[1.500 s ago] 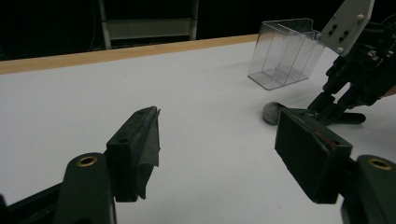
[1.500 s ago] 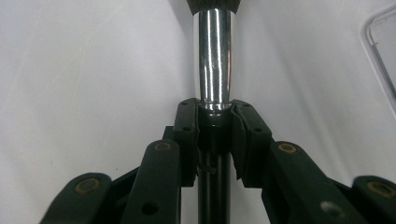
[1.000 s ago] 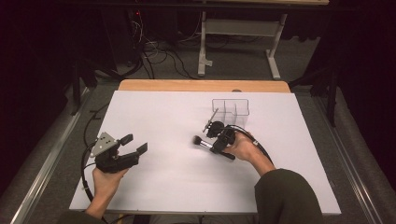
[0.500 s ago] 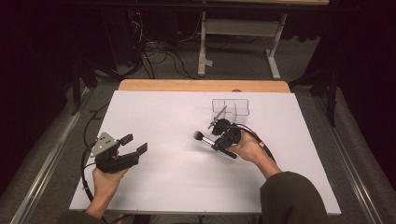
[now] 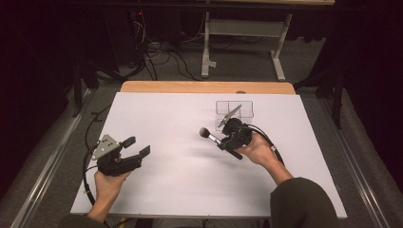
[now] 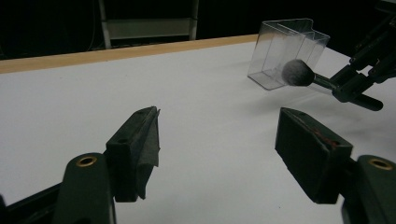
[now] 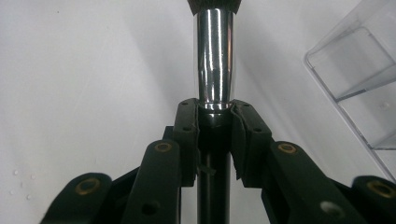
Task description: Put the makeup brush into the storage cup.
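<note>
The makeup brush (image 7: 214, 56) has a glossy, mirror-like metal ferrule and a soft, fuzzy head. At right of the frame, the organizer (image 6: 286, 52) is clear, smooth plastic. The table (image 5: 166, 123) is matt white with a wooden far edge. The right gripper (image 7: 214, 140) is matt black.
</note>
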The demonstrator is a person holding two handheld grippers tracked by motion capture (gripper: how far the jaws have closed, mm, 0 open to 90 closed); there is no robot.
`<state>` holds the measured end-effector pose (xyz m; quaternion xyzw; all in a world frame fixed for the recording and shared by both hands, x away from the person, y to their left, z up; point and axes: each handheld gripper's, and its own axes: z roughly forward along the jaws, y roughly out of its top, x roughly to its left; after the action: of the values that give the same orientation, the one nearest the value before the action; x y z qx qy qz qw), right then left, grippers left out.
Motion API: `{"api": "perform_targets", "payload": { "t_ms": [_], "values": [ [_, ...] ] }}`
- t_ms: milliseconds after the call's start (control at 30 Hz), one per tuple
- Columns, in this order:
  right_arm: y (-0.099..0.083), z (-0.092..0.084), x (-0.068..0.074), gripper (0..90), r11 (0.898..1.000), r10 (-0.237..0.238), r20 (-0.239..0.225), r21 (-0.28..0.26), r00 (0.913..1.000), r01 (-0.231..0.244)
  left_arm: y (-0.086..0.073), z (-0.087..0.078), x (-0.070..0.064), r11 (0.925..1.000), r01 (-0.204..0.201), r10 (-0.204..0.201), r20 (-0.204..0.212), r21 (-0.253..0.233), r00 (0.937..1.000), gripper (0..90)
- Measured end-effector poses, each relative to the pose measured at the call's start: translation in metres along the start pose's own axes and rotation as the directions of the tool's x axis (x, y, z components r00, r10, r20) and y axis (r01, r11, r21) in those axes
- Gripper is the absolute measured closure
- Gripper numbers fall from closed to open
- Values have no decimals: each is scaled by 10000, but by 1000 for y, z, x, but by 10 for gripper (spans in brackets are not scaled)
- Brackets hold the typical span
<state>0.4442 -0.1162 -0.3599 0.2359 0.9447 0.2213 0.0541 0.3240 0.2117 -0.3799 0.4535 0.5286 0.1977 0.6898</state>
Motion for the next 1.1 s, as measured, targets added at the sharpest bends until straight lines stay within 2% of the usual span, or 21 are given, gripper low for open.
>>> {"api": "perform_targets", "payload": {
  "t_ms": [33, 433, 700, 867, 1100],
  "values": [
    [0, -1, 1, 755, 9999, 127, -8, -50, 9999, -127, 0, 0, 0, 10000, -1, 1, 0, 2, 10000, 306],
    [-6, -18, 0, 755, 9956, 299, 63, -892, 9995, -292, -1, 1, 0, 10000, 61, -61, -19, 16, 10000, 306],
    [-10, -30, -6, 755, 9855, 472, 62, -1633, 9989, -455, 0, 1, 0, 10000, 80, -80, -31, 3, 10000, 306],
    [-12, -35, -8, 755, 9795, 741, 130, -1890, 9972, -703, 0, 1, 0, 10000, 98, -98, -48, 12, 9999, 306],
    [-13, -38, -10, 755, 9721, 849, 204, -2212, 9962, -783, 0, 1, 0, 10000, 74, -74, -47, 24, 10000, 306]
  ]
}}
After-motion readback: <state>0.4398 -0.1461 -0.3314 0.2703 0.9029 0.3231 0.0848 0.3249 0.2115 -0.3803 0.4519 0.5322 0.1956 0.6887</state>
